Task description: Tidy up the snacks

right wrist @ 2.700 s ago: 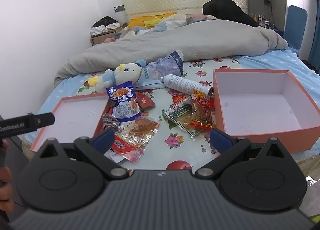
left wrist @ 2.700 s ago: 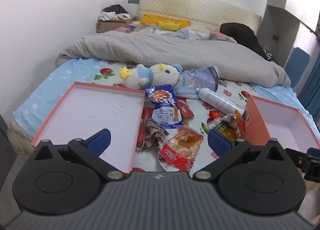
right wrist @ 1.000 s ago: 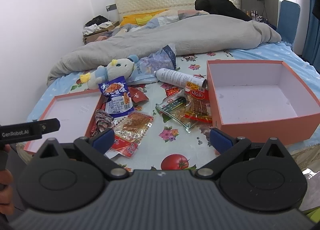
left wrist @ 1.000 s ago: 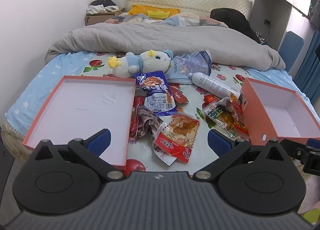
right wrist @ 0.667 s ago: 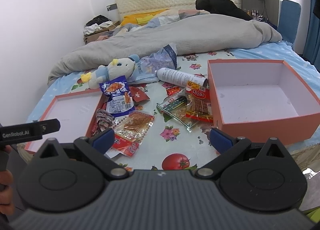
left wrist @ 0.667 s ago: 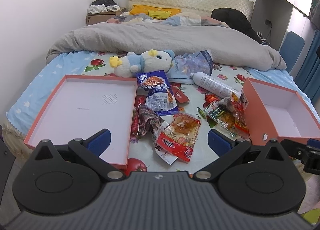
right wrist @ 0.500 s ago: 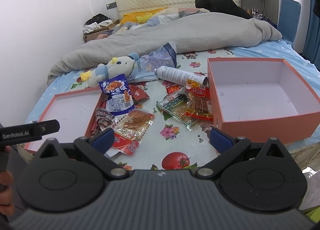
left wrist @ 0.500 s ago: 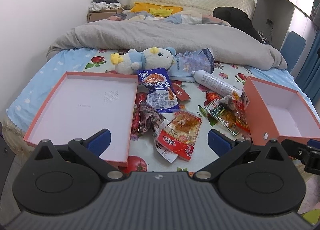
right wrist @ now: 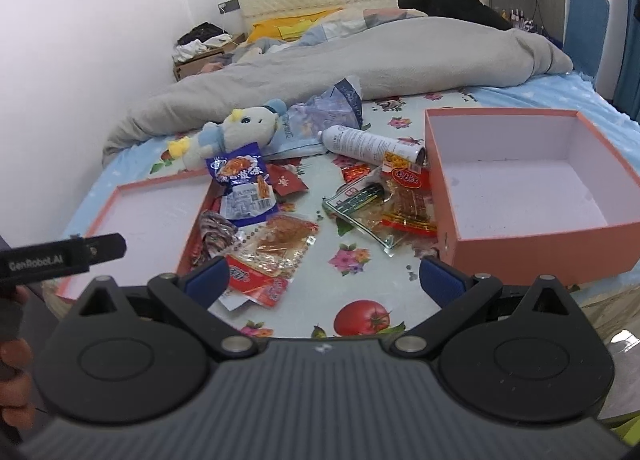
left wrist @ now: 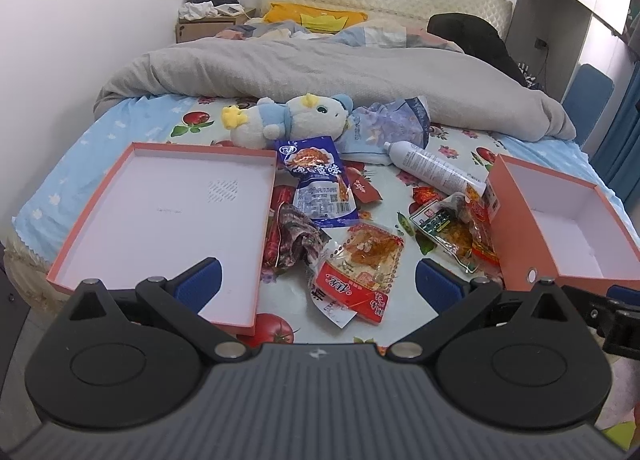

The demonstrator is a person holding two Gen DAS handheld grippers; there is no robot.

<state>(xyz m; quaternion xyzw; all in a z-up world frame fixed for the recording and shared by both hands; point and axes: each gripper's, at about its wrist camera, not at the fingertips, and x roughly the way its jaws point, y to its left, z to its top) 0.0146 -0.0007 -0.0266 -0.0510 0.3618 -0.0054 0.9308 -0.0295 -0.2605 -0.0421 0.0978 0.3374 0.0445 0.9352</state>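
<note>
Snack packets lie scattered across a bed sheet [left wrist: 452,156] printed with tomatoes and flowers, between two orange boxes with white insides. To the left sits a shallow orange lid [left wrist: 160,216], empty. To the right stands a deeper orange box [right wrist: 520,188], also empty.

Between them, a blue snack packet [left wrist: 320,184] with white Chinese lettering, a photo of food and a barcode label leans partly on the lid's edge. Just below it lies a crumpled dark patterned wrapper [left wrist: 298,240], and beside that a clear packet with a red band [left wrist: 356,264] carrying white Chinese characters I cannot read. Nearer the deep box, a clear packet with a green label [right wrist: 360,196] overlaps a red and yellow packet [right wrist: 408,200] that touches the box wall. A small flat red packet [right wrist: 286,180] lies near the blue one.

A white spray can [right wrist: 370,146] with fine print too small to read lies on its side. Behind it rest a plush toy [left wrist: 288,120], a pale blue foil bag [left wrist: 388,128] and a grey duvet [left wrist: 340,72].

Both tools hover over the near edge of the bed, released and holding nothing: the left gripper [left wrist: 318,282] and the right gripper [right wrist: 324,276] each have blue pads spread wide. In the right wrist view, the left tool's side reads "GenRobot.AI".
</note>
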